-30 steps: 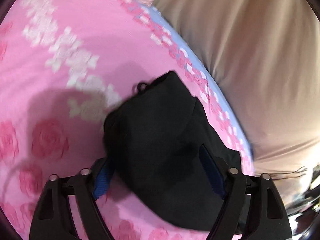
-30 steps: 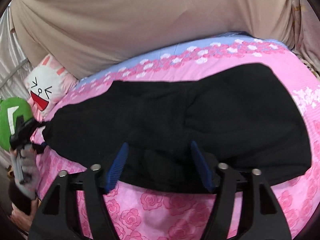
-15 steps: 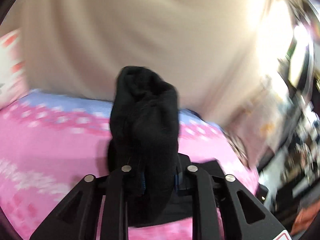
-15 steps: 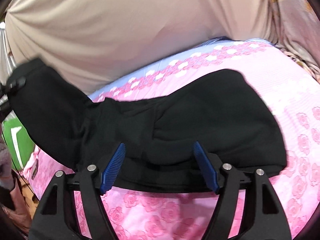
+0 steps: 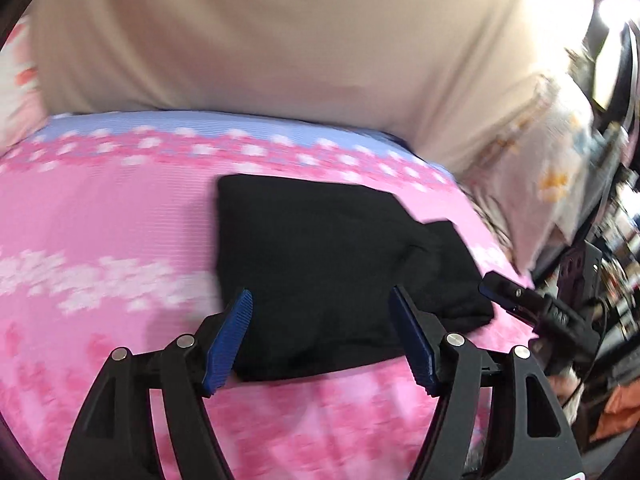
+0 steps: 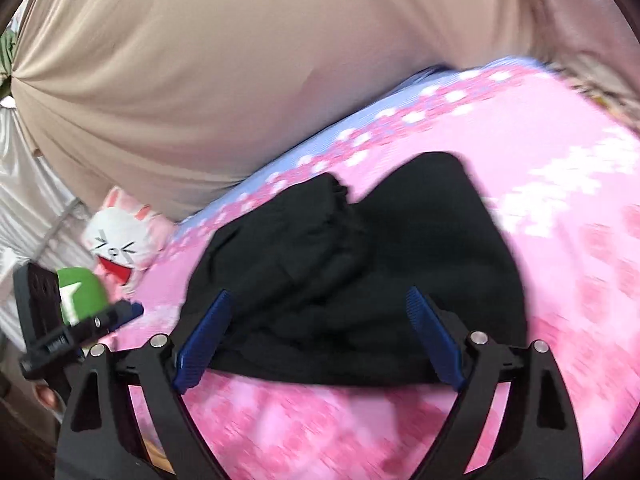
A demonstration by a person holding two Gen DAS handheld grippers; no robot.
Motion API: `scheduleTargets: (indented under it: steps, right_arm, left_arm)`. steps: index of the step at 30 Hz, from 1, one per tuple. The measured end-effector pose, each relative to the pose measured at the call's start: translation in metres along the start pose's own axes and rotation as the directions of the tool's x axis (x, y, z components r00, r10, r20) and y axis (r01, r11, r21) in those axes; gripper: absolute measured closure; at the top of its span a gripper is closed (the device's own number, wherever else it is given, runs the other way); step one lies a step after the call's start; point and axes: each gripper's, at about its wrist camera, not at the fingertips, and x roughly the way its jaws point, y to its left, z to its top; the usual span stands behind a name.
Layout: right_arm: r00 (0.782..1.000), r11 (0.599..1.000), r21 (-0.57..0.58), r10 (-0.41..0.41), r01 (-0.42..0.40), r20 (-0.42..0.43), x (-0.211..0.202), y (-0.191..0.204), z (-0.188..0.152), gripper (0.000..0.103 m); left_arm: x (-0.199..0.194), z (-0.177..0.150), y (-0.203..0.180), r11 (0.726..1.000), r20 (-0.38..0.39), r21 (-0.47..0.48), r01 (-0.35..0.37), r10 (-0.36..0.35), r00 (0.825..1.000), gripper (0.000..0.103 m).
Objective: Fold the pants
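Observation:
The black pants [image 5: 320,264] lie folded over on the pink flowered bedspread [image 5: 100,220]. In the right wrist view the pants [image 6: 360,280] show one layer laid on top of another. My left gripper [image 5: 322,336] is open and empty, its blue pads just above the near edge of the pants. My right gripper [image 6: 320,336] is open and empty, over the near edge of the pants. The right gripper also shows at the right in the left wrist view [image 5: 520,300]; the left gripper shows at the left in the right wrist view [image 6: 80,328].
A beige curtain [image 6: 240,60] hangs behind the bed. A white rabbit plush [image 6: 120,240] and a green plush [image 6: 80,292] sit at the bed's left end. A flowered pillow [image 5: 540,184] lies at the right end, with room clutter [image 5: 616,280] beyond.
The left gripper carried the pant leg end over onto the rest of the pants and let go. It is now open. The right gripper stayed open and shifted slightly.

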Motion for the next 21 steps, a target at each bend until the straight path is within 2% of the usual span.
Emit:
scheduleTargets:
  steps: [5,6,7,8,9,11,14,15,17,18,19,21]
  right_arm:
    - [0.994,0.993,0.116,0.005,0.008,-0.11,0.065,-0.008,0.013,0.015]
    - [0.994,0.991,0.13,-0.002,0.016,-0.106,0.073,-0.007,0.012,0.024]
    - [0.995,0.993,0.115,-0.019,0.031,-0.099,0.08,0.0,0.012,0.037]
    - [0.994,0.995,0.1,-0.019,0.03,-0.103,0.083,0.008,0.013,0.067]
    - [0.995,0.995,0.095,-0.002,0.011,-0.1,0.084,0.016,0.015,0.08]
    - [0.999,1.0,0.028,0.013,-0.012,-0.038,0.067,0.041,0.027,0.083]
    - [0.994,0.996,-0.081,0.033,-0.025,0.102,0.011,0.079,0.043,0.084]
    - [0.987,0.992,-0.123,0.006,0.014,0.159,-0.013,0.085,0.043,0.084]
    - [0.977,0.986,-0.131,-0.071,0.099,0.203,-0.035,0.074,0.04,0.083]
    - [0.97,0.98,-0.107,-0.146,0.168,0.194,-0.038,0.052,0.033,0.083]
    - [0.968,0.976,-0.075,-0.19,0.204,0.166,-0.033,0.035,0.029,0.083]
    - [0.958,0.961,-0.004,-0.276,0.277,0.073,-0.016,-0.006,0.015,0.082]
  left_arm:
    - [-0.02,0.001,0.039,0.997,0.035,-0.064,-0.04,0.042,0.998,0.034]
    - [-0.02,0.0,0.043,0.997,0.035,-0.069,-0.042,0.044,0.998,0.034]
    - [-0.02,-0.001,0.049,0.996,0.032,-0.073,-0.046,0.048,0.998,0.034]
    - [-0.023,-0.001,0.052,0.996,0.032,-0.073,-0.044,0.046,0.998,0.034]
    - [-0.022,-0.001,0.054,0.997,0.032,-0.072,-0.042,0.045,0.998,0.034]
    - [-0.022,0.0,0.054,0.997,0.029,-0.073,-0.03,0.032,0.999,0.034]
    - [-0.021,0.003,0.047,0.997,0.031,-0.072,0.009,-0.007,0.999,0.034]
    - [-0.021,0.004,0.044,0.997,0.032,-0.07,0.024,-0.022,0.999,0.034]
    - [-0.015,0.003,0.037,0.996,0.023,-0.066,0.054,-0.053,0.998,0.032]
    - [-0.01,0.003,0.033,0.996,0.016,-0.062,0.063,-0.062,0.998,0.032]
    - [-0.004,0.002,0.03,0.996,0.007,-0.058,0.07,-0.07,0.998,0.032]
    - [0.015,0.001,0.024,0.994,-0.026,-0.067,0.084,-0.085,0.996,0.031]
